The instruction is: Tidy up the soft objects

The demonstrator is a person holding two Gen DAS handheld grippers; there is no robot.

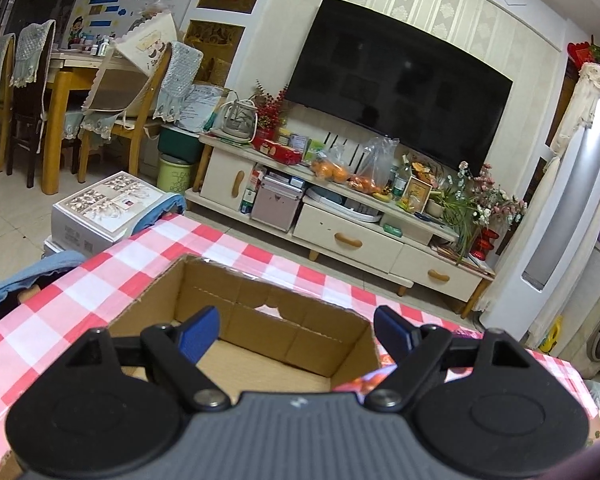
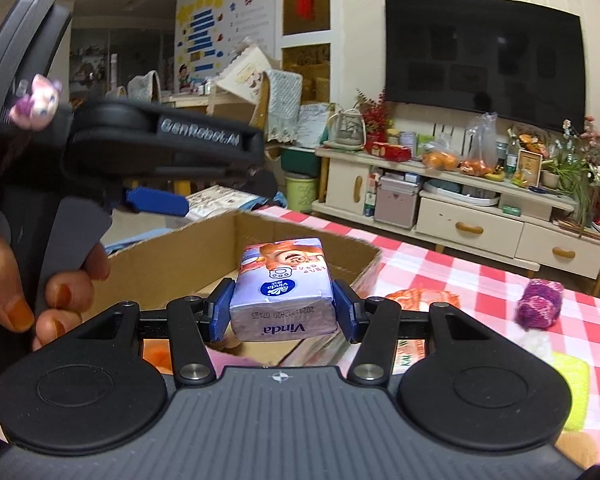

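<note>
Readable: "Vinda" and "20241223420 07:23" on tissue pack [image 2: 283,292] between right fingers; "GenRobot.AI" on left gripper [image 2: 162,203], upper left.

Home living room — television [image 1: 400,80], dining chairs [image 1: 32,80]

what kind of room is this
Most likely a home living and dining room: a wall television above a low cabinet, wooden dining chairs, and a checked tablecloth under the cardboard box.

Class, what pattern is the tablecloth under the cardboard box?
Red-and-white checks on the tablecloth, clearest in the left wrist view.
</note>
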